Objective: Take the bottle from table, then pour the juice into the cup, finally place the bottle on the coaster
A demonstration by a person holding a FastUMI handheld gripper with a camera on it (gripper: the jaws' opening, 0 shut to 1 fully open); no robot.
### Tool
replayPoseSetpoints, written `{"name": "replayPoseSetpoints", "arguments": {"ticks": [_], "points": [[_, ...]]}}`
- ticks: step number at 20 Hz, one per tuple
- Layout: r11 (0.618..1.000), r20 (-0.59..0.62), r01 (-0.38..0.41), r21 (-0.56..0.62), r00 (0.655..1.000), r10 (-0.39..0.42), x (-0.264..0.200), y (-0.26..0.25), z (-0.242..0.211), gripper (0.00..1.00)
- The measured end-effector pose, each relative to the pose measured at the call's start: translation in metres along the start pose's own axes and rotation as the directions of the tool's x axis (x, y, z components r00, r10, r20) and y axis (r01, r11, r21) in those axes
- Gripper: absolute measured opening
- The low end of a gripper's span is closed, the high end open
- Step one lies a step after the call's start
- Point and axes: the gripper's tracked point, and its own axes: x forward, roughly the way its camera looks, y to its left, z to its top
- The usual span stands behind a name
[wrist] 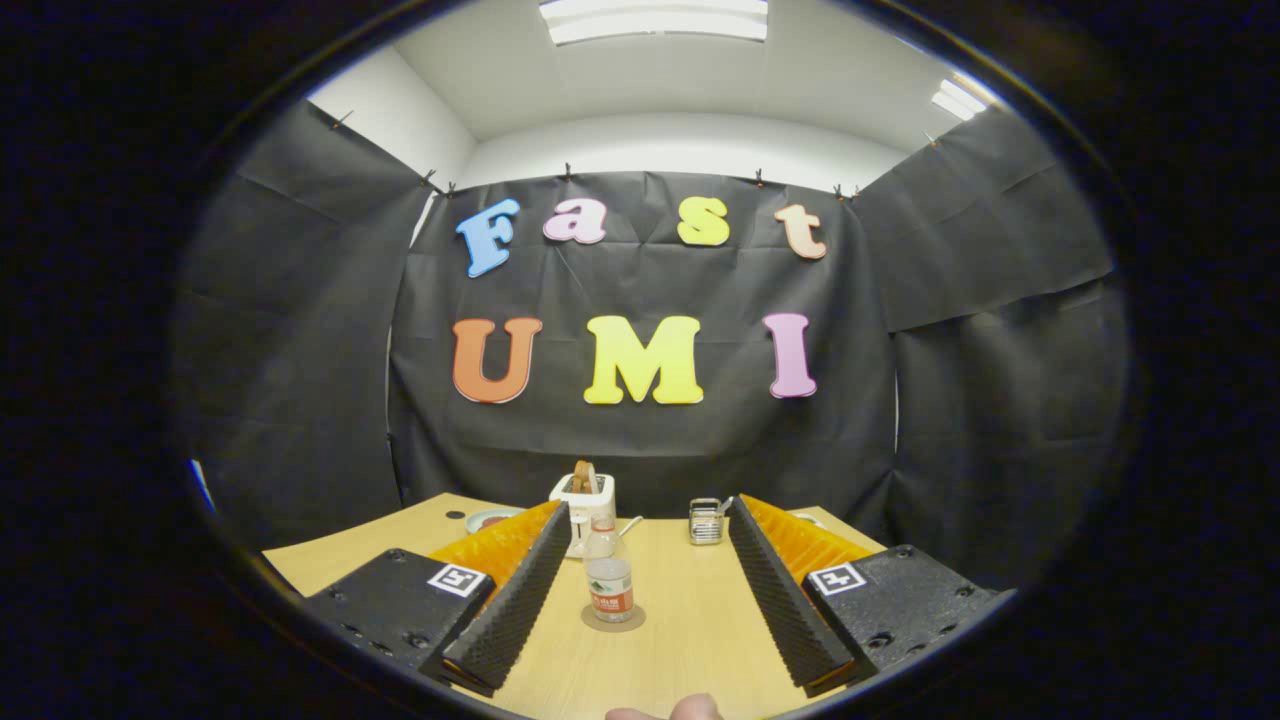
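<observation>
Plainly, the gripper (pixel 650 525) stands wide apart, its two ridged fingers (pixel 510 600) splayed to either side with bare wooden table (pixel 690 640) between them. Nothing is held and neither finger touches anything.

One clear plastic bottle (pixel 608 575) stands upright between the fingers, closer to the left one but apart from it. It has a pale cap and a label with a green mark above a red band. It sits on one round coaster (pixel 613 619), whose brownish rim shows around the bottle's base. The liquid level inside the bottle cannot be made out.

Beyond the bottle, near the tip of the left finger, is one white toaster (pixel 583 498) with a brown slice of toast (pixel 584 476) sticking up from its slot. Just left of the toaster, partly hidden behind the left finger, lies one round plate (pixel 492 519) with something reddish on it; what it is cannot be told. A small dark round spot (pixel 456 515) lies on the tabletop left of that plate.

Near the tip of the right finger stands one small shiny metal container (pixel 705 521), ribbed on its sides, with a handle-like piece beside it. A sliver of a pale rim (pixel 808 517) shows behind the right finger; too little is visible to name it.

At the near edge of the table, a fingertip of the person's hand (pixel 665 711) shows.
</observation>
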Motion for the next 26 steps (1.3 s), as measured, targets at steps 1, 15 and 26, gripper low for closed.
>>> {"name": "replayPoseSetpoints", "arguments": {"ticks": [1, 15, 26], "points": [[1.000, 0.012, 0.007, -0.005, 1.000, -0.006, -0.006, -0.001, 0.005, 1.00], [1.000, 0.050, 0.023, -0.019, 0.999, -0.022, -0.029, -0.003, 0.010, 1.00], [0.999, 0.072, 0.029, -0.044, 0.997, -0.026, -0.031, 0.000, 0.012, 1.00]]}}
